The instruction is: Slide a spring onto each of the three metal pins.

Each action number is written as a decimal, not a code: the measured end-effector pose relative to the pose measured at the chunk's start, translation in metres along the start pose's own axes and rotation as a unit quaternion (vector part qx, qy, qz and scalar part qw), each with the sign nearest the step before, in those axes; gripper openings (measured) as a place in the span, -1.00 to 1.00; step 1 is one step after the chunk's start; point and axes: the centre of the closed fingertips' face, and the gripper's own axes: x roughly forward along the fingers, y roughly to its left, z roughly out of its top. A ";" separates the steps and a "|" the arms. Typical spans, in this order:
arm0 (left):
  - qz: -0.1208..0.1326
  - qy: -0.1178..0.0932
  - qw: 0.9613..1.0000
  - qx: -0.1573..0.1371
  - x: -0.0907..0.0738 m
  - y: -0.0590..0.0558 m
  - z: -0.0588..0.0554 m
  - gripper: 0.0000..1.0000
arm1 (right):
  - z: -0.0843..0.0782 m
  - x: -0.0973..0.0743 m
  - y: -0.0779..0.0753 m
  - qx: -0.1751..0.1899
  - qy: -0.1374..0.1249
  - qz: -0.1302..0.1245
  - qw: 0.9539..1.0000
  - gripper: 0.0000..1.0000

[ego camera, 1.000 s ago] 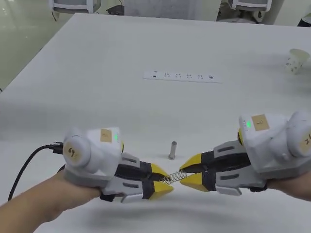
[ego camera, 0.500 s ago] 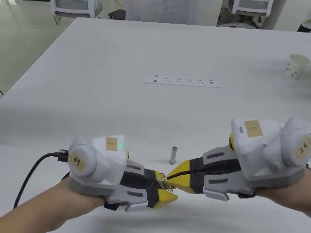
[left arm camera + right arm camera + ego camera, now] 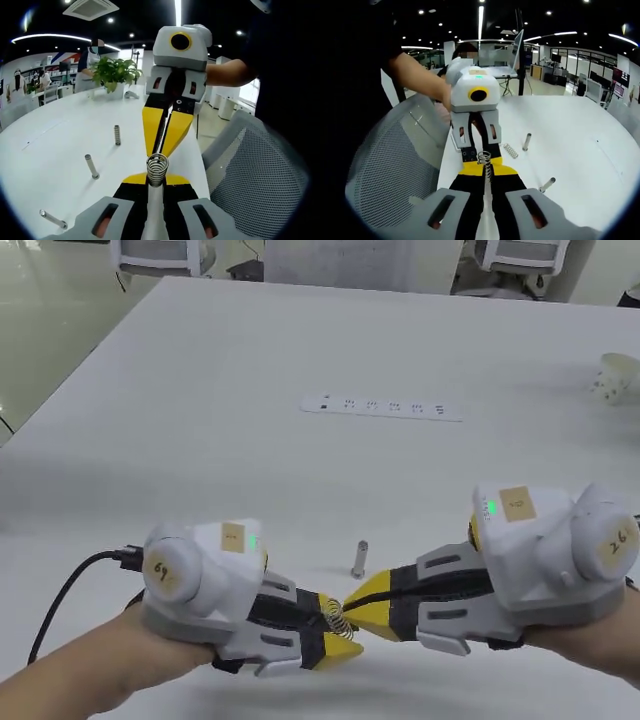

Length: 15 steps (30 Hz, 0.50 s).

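Yellow jaw tips meet in the head view: left gripper (image 3: 335,638) and right gripper (image 3: 352,608) both pinch one spring (image 3: 338,616), with a metal pin (image 3: 359,558) upright at twelve o'clock of it.

Left gripper view: its jaws are closed on the spring (image 3: 157,170), the right gripper (image 3: 160,146) at twelve o'clock and a bare pin (image 3: 91,166) at nine.

Right gripper view: its jaws clamp the spring (image 3: 487,170), with the left gripper (image 3: 482,158) at twelve and a loose spring (image 3: 510,150) at two.
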 end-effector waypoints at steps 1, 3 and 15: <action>-0.001 0.002 1.000 0.000 0.000 -0.001 -0.001 -0.96 | -0.001 0.000 0.000 0.001 0.001 0.000 1.000 -0.93; -0.002 0.004 1.000 0.001 0.000 -0.002 -0.002 -0.96 | -0.002 0.000 0.001 0.006 0.001 0.004 1.000 -0.90; -0.010 0.014 1.000 0.006 0.003 -0.005 -0.002 -0.96 | 0.007 0.004 0.003 0.013 -0.011 0.005 1.000 -0.69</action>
